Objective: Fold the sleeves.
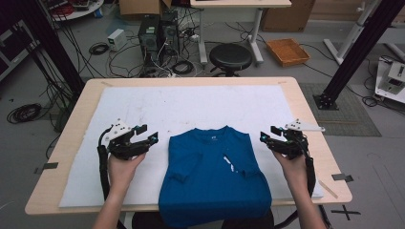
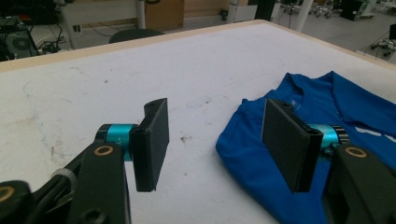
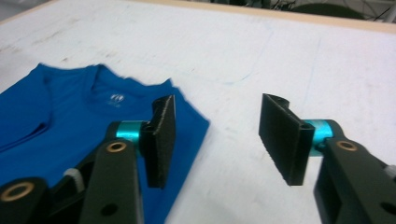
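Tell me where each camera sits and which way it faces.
High view: above the person's side, looking forward and down on the table; both forearms, left tongs and right tongs show.
Left gripper view: rides the left tongs, jaws open, facing across the white mat.
Right gripper view: rides the right tongs, jaws open.
All share the folded blue T-shirt.

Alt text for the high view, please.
A blue T-shirt, sleeves folded in, lies on a white mat on a wooden table, its hem over the near edge. The left gripper and right gripper hover open either side.
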`<move>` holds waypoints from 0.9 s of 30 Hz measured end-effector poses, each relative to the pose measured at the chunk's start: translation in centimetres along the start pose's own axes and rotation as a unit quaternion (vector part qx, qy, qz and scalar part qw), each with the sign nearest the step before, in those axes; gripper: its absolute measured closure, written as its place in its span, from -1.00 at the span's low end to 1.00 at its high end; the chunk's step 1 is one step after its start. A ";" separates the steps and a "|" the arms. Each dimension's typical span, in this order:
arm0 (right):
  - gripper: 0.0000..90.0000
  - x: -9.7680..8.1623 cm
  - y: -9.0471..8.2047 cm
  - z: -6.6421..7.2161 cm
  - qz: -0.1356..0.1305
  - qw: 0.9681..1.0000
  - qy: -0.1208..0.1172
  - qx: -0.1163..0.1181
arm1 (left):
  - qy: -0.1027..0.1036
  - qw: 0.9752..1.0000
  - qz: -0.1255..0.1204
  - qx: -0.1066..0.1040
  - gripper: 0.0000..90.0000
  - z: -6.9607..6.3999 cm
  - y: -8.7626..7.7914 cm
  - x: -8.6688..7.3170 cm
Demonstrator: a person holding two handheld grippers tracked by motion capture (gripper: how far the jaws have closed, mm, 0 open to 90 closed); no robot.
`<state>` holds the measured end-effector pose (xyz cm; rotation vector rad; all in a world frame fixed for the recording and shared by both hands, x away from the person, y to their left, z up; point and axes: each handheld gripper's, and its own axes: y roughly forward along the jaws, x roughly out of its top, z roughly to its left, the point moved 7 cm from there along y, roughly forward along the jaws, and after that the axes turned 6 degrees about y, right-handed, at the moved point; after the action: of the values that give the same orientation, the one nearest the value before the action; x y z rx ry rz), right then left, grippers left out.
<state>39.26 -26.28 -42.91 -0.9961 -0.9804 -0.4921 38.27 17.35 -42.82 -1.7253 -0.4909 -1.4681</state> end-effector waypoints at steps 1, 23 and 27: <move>-0.14 0.1 0.1 -0.2 0.000 1.000 0.006 -0.004 | 0.000 1.000 0.003 -0.003 -0.11 -0.1 0.0 0.0; -0.21 0.2 -0.2 -1.1 -0.017 1.000 -0.003 -0.010 | -0.021 0.999 -0.022 -0.035 -0.14 -1.0 -0.1 -1.0; -0.21 0.3 -0.2 -1.1 -0.018 1.000 -0.003 -0.009 | -0.050 0.997 -0.025 -0.052 -0.14 -1.1 -0.2 -0.8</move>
<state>39.78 -27.26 -42.75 -0.9979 -1.0036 -0.5292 37.26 16.80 -43.55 -1.8877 -0.5213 -1.4694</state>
